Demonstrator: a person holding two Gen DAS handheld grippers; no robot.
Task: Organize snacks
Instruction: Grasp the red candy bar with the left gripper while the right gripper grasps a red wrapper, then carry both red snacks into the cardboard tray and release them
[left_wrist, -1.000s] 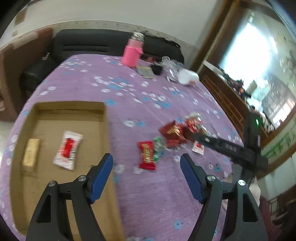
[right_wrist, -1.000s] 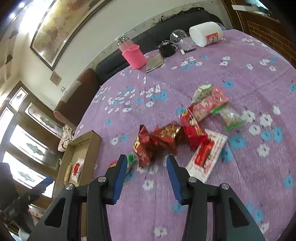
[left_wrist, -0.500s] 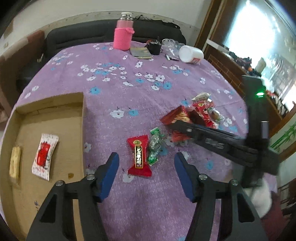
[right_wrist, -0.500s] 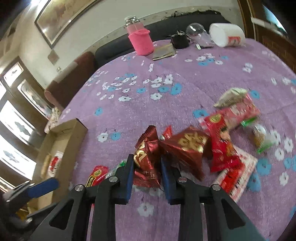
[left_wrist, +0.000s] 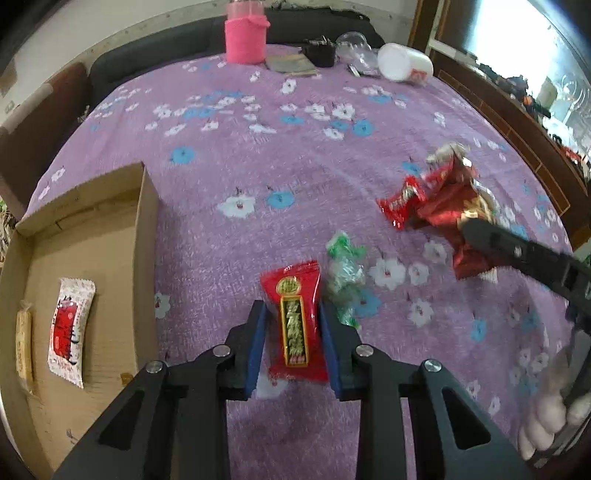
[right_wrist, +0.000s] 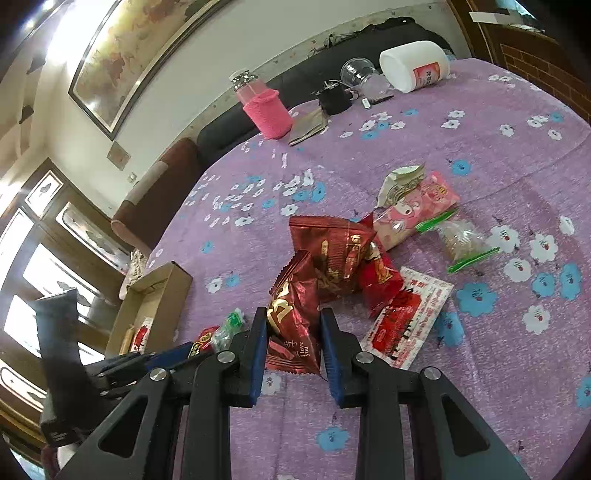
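Observation:
My left gripper (left_wrist: 291, 328) is shut on a red candy packet with a gold label (left_wrist: 295, 317) lying on the purple floral tablecloth. A green-wrapped candy (left_wrist: 345, 273) lies just right of it. My right gripper (right_wrist: 293, 341) is shut on a dark red foil snack packet (right_wrist: 295, 314) at the near edge of a pile of snacks (right_wrist: 369, 251). The cardboard tray (left_wrist: 140, 206) at the left holds a white-and-red packet (left_wrist: 70, 325) and a tan bar (left_wrist: 24, 343). The right gripper's arm also shows in the left wrist view (left_wrist: 524, 254).
At the table's far side stand a pink-sleeved bottle (left_wrist: 245, 35), a tipped white jar (left_wrist: 404, 66), a clear glass (right_wrist: 356, 72), a black object (right_wrist: 334, 98) and a small notebook (right_wrist: 308, 127). A dark sofa (right_wrist: 229, 125) lies beyond the table.
Both grippers have moved forward and closed: the left onto the red gold-label packet, the right onto the dark red foil packet.

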